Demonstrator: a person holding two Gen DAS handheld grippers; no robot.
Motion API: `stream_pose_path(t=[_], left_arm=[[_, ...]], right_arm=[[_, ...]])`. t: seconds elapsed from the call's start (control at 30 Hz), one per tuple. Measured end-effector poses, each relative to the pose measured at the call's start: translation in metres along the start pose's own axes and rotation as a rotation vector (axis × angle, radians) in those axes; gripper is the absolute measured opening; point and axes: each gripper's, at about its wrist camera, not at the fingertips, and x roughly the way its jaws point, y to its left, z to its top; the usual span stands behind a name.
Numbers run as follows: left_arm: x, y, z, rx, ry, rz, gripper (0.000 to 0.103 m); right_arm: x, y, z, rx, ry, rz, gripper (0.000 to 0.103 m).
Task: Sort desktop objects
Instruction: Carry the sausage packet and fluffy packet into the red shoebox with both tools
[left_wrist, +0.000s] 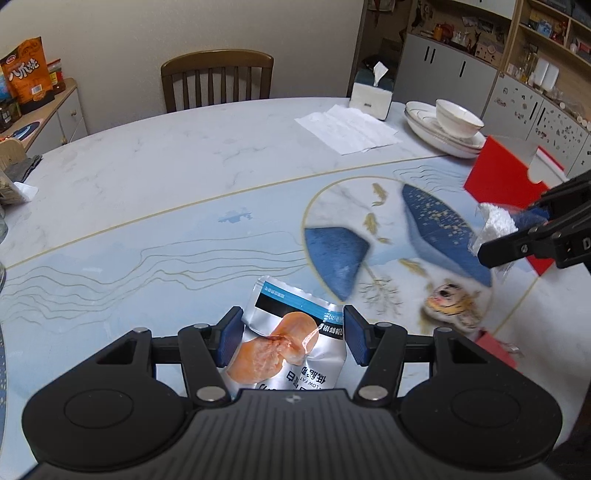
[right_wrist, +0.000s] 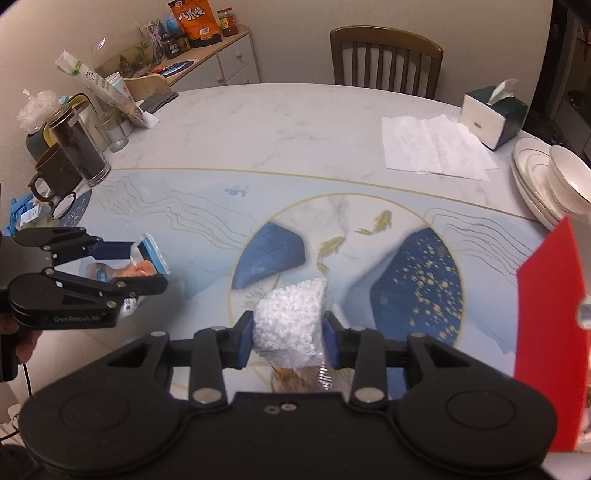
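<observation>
Silver foil snack pouch (left_wrist: 291, 343) sits clamped between the blue pads of the left gripper (left_wrist: 291, 334), lifted above the table (left_wrist: 147, 177). Crinkled foil, orange food print, teal band at the top edge; long axis runs away from the camera, sealed top pointing forward. Its lower end is cut off behind the gripper body, text only partly readable. In the right wrist view the same pouch (right_wrist: 147, 262) shows edge-on between the left gripper (right_wrist: 147, 266) fingers, mostly hidden.

Right gripper (right_wrist: 288, 332) is closed on a clear plastic bag of white granules (right_wrist: 291, 317), lumpy and bulging, held above the table (right_wrist: 295, 122); the bag's bottom is blurred and hidden by the gripper body. From the left wrist view that bag (left_wrist: 495, 223) is motion-blurred beside the right gripper (left_wrist: 517, 236).

Small striped figurine (left_wrist: 452, 304) lies on the table below the right gripper, blurred, shape hard to make out. Red box (left_wrist: 498, 177) stands near it, cut off by the frame edge; in the right view the red box (right_wrist: 550, 332) fills the right border.

Farther out: 1 bowl (left_wrist: 458, 118) stacked on plates (left_wrist: 428, 127), unfolded tissue sheet (left_wrist: 347, 127), tissue box (left_wrist: 371, 94), wooden chair (left_wrist: 218, 79). Glass jar (right_wrist: 79, 147) with dark contents and dark mug (right_wrist: 51, 173) at the table's left edge.
</observation>
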Motion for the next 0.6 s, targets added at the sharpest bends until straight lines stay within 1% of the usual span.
stream_pose_path(t=[0.13, 0.27, 0.47, 0.6], left_arm=[[-0.012, -0.016, 0.004, -0.029, -0.007, -0.006, 0.057], [-0.020, -0.038, 0.009, -0.046, -0.020, -0.012, 0.057], [-0.025, -0.080, 0.022, -0.061, -0.036, -0.020, 0.057], [-0.024, -0.114, 0.034, -0.054, -0.047, -0.033, 0.057]], right_arm=[[-0.014, -0.014, -0.008, 0.010, 0.005, 0.003, 0.037], [-0.035, -0.032, -0.018, 0.017, -0.012, 0.012, 0.037], [-0.067, -0.071, -0.032, 0.042, -0.031, 0.017, 0.037], [-0.086, -0.098, -0.040, 0.042, -0.040, 0.017, 0.037]])
